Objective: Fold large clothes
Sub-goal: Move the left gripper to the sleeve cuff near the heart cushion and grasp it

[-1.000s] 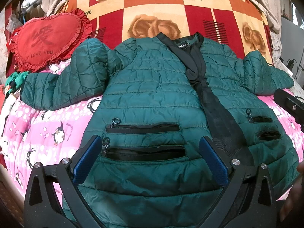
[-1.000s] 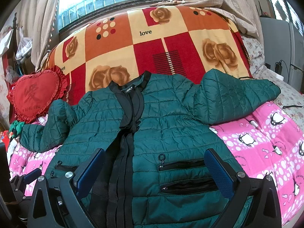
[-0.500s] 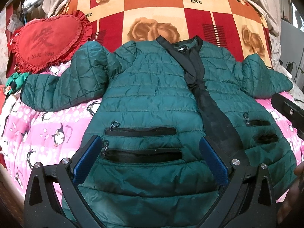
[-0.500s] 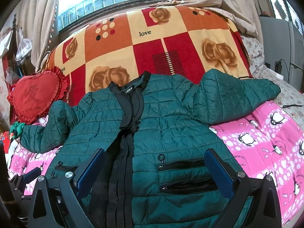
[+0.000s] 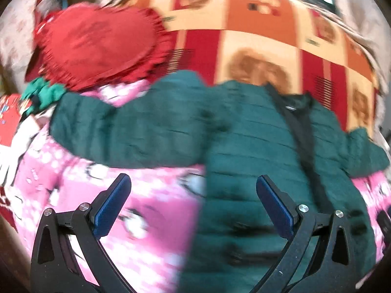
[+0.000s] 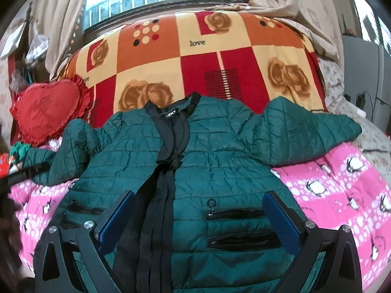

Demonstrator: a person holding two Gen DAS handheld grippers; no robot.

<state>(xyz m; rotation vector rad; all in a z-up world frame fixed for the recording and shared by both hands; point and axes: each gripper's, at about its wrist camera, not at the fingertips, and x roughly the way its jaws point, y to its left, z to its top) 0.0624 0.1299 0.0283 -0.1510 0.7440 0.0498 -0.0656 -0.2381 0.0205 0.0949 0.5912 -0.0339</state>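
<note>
Left wrist view: low over the pink penguin-print bedspread [image 5: 151, 210], facing the headboard end, blurred, aimed left of centre. Right wrist view: sharper, centred. Shared by both: quilted dark-green padded jacket [image 6: 210, 171], red heart-shaped frilled cushion [image 5: 97, 46].

A quilted, faintly shiny cloth jacket [image 6: 215, 161] is seen on a soft matt printed bedspread [image 6: 342, 195]; blue ribbed pads [image 6: 281, 222] are shown.

jacket [image 6: 220, 171] on bedsheet [image 6: 342, 195] | blanket [image 6: 220, 56] behind | heart cushion [image 6: 46, 112] left
</note>
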